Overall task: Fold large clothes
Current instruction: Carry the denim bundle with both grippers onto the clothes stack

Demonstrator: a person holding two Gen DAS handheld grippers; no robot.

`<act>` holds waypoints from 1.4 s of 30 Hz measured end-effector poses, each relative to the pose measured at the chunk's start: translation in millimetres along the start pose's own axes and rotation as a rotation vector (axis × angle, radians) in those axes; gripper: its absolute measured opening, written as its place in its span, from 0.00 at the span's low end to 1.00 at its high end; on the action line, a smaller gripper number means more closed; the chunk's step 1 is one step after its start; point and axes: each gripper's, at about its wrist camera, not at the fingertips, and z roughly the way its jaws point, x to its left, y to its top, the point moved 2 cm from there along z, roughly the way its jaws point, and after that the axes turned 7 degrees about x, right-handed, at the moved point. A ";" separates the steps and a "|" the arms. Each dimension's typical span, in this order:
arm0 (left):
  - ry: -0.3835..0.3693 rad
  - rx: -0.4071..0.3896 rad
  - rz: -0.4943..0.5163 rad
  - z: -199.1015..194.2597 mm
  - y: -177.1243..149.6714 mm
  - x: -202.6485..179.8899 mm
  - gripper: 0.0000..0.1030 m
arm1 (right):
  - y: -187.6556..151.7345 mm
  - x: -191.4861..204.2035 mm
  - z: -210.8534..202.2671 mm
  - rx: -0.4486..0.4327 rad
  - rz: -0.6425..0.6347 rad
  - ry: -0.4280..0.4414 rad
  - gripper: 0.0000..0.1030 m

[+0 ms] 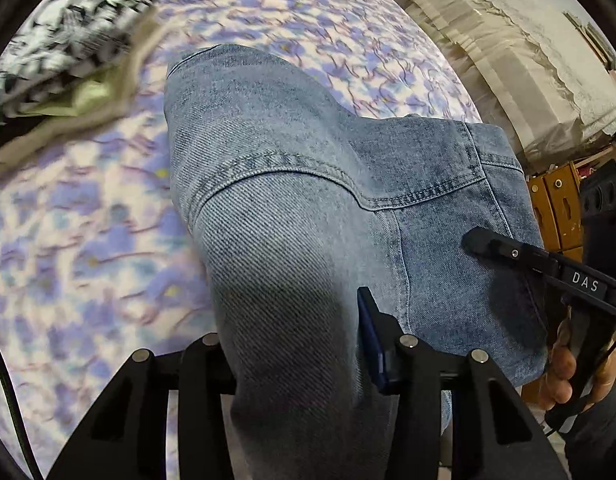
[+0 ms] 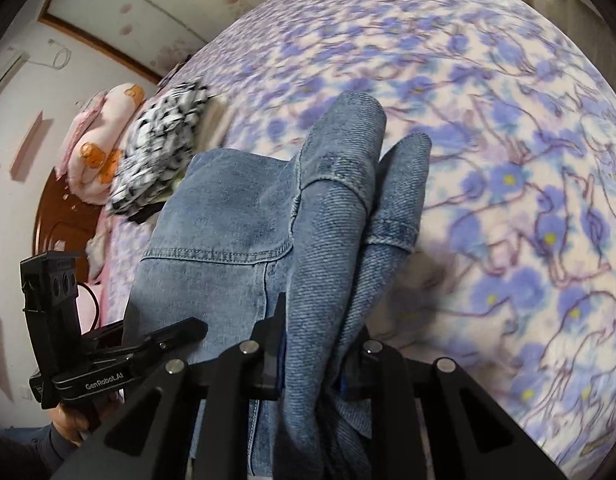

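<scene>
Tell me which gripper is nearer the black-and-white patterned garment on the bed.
Left. The left gripper, shut on the denim jacket, is on the side toward the black-and-white patterned garment; the right gripper grips the jacket's far side.

A bed [image 2: 507,160] in purple-flowered cover — black-and-white patterned cloth [image 2: 164,136] lying on it.

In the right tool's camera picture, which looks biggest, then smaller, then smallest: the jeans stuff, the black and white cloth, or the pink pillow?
1. Denim garment: by far the biggest, but it hangs right at the camera, which inflates it.
2. Black-and-white patterned cloth and pink pillow: they look alike in size, so no ranking; both lie farther off on the floral bedspread.
</scene>
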 end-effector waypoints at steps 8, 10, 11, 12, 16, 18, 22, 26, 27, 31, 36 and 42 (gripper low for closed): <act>0.039 -0.075 -0.030 -106.1 -8.6 60.6 0.42 | 15.3 105.1 -11.7 -0.003 -0.111 0.057 0.17; 0.051 -0.096 -0.039 -131.9 -6.1 80.7 0.42 | 23.0 127.0 -9.5 -0.008 -0.134 0.075 0.17; 0.054 -0.104 -0.041 -142.4 -4.2 90.1 0.42 | 29.7 142.5 -7.1 -0.012 -0.148 0.087 0.17; 0.058 -0.116 -0.044 -156.0 1.6 104.0 0.42 | 35.5 153.3 -5.3 -0.015 -0.154 0.099 0.17; 0.078 -0.166 -0.045 -203.0 35.4 152.9 0.42 | 76.9 210.2 6.9 -0.041 -0.210 0.146 0.17; 0.099 -0.193 -0.028 -221.4 59.5 176.0 0.42 | 101.1 232.6 15.3 -0.055 -0.232 0.164 0.17; 0.142 -0.261 0.013 -248.1 121.4 224.3 0.43 | 157.9 270.2 40.8 -0.092 -0.258 0.201 0.17; 0.154 -0.307 0.041 -251.4 183.4 270.7 0.43 | 218.7 294.8 80.6 -0.140 -0.253 0.235 0.17; 0.163 -0.318 0.051 -249.5 198.6 282.3 0.43 | 231.2 297.2 90.7 -0.146 -0.244 0.246 0.17; 0.181 -0.315 0.063 -229.3 253.7 318.8 0.43 | 271.8 302.3 130.4 -0.160 -0.213 0.259 0.17; 0.230 -0.211 0.061 -162.1 286.1 361.3 0.51 | 302.4 279.2 207.9 -0.075 -0.134 0.177 0.19; 0.216 -0.239 0.008 -126.4 269.5 392.1 0.76 | 297.9 266.0 246.0 -0.041 -0.169 0.063 0.35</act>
